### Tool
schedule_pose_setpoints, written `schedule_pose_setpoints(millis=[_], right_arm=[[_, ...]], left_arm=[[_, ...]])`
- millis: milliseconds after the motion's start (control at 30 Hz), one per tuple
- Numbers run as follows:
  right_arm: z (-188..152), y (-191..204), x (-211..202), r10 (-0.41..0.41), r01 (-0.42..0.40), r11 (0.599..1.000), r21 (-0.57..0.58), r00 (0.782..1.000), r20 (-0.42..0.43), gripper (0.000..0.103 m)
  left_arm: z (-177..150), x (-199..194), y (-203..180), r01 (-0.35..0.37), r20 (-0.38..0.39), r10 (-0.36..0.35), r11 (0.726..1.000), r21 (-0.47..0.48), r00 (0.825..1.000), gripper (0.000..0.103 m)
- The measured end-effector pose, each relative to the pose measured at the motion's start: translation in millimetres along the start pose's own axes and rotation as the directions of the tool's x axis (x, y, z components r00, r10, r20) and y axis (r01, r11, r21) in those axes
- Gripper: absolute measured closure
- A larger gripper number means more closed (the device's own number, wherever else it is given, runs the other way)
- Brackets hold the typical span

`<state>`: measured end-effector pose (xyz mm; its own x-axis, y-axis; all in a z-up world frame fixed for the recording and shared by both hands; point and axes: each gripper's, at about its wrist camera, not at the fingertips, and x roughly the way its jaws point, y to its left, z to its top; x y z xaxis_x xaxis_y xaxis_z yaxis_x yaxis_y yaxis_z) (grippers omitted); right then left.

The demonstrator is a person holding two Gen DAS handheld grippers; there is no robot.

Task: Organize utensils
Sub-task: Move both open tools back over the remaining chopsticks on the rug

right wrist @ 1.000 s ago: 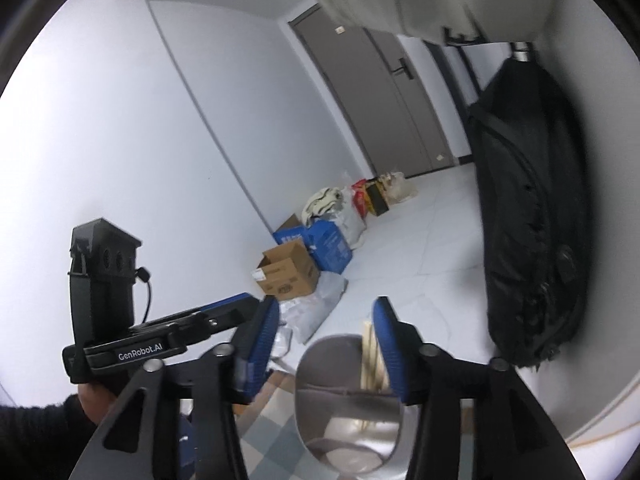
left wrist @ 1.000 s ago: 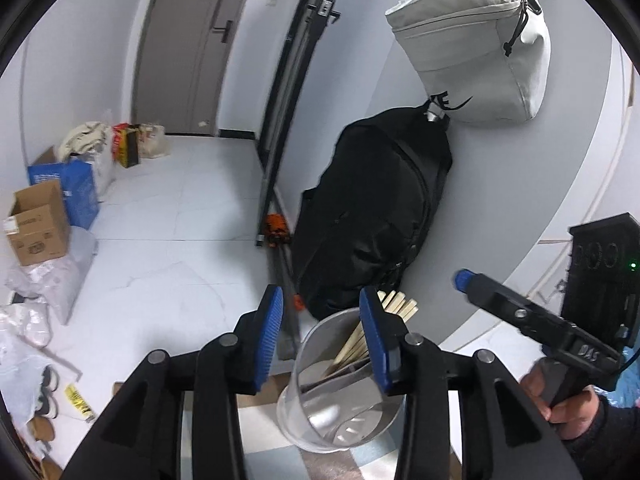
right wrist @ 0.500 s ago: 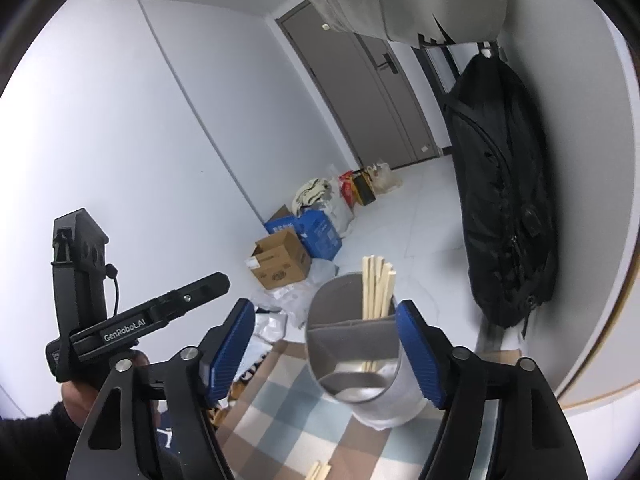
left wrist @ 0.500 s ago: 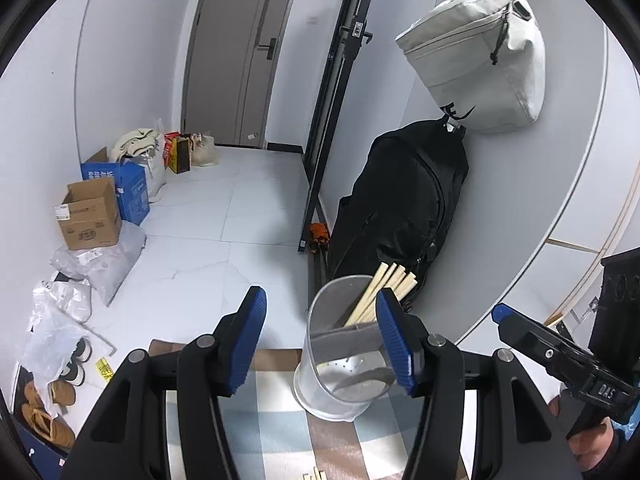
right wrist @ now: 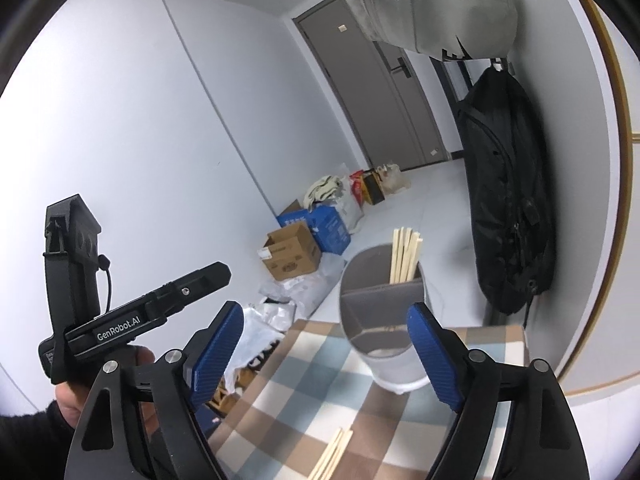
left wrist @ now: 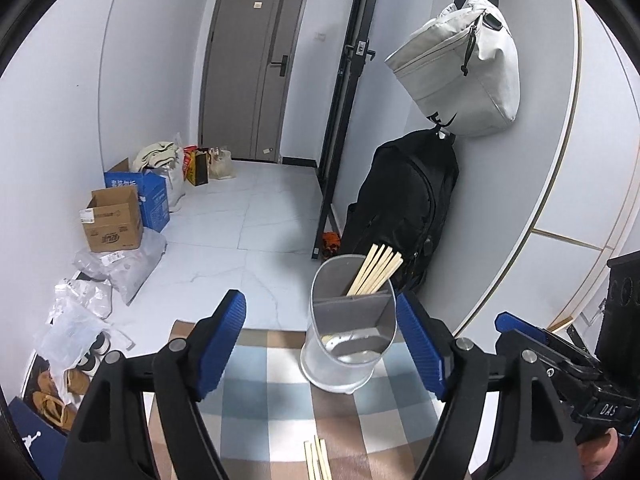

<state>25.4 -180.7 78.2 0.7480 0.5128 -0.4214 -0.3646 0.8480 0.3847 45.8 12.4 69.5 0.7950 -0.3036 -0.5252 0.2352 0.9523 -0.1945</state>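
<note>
Wooden chopsticks (left wrist: 375, 270) standing in the back compartment of a grey holder (left wrist: 350, 344), long axis near upright, tips fanned up and leaning toward the black backpack (left wrist: 400, 208) on the wall. Holder upright at the far edge of the desk (left wrist: 272, 404), on a checked cloth, front compartment showing no chopsticks. More loose chopsticks (left wrist: 316, 458) lying flat on the cloth at the near edge, long axis pointing away toward the holder, well apart from it. Left hand-held gripper (left wrist: 322, 346) spread wide and opening, nothing pressed between the blue pads, holder seen just beyond them. Right hand-held gripper (right wrist: 326, 356) likewise wide and opening, empty, holder (right wrist: 382, 320) beyond its pads, chopsticks (right wrist: 404, 256) rising from the rear compartment. Pale bag (left wrist: 460, 64) hung above the backpack. Cardboard box (left wrist: 112, 220) on the floor by the left wall.
</note>
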Motion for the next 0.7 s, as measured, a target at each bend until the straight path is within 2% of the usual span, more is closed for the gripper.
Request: schedule_pose_setpoints(millis=[167,367,533,700], right_arm=[[-16,5,-5,0.001,-0.001,1.000,-0.004,1.000,-0.020,0.012],[-39,10,-2,-0.013,0.011,0.999,-0.039,0.998,-0.058,0.009],[-65,3,8,-0.037,0.033,0.999,-0.044,0.993,-0.109,0.006],[-82,-10,18,-0.078,0.075,0.997,-0.022,0.983,-0.167,0.005]], left_arm=[[-15,-6,0,-0.038,-0.017,0.039,0.999,0.016,0.999,0.023],[-44,-5,1,-0.063,-0.043,0.064,0.998,0.025,0.997,0.023],[-77,10,10,-0.084,-0.122,0.086,0.996,0.020,0.989,0.022],[-103,29,22,-0.111,-0.218,0.110,0.994,0.009,0.970,0.022]])
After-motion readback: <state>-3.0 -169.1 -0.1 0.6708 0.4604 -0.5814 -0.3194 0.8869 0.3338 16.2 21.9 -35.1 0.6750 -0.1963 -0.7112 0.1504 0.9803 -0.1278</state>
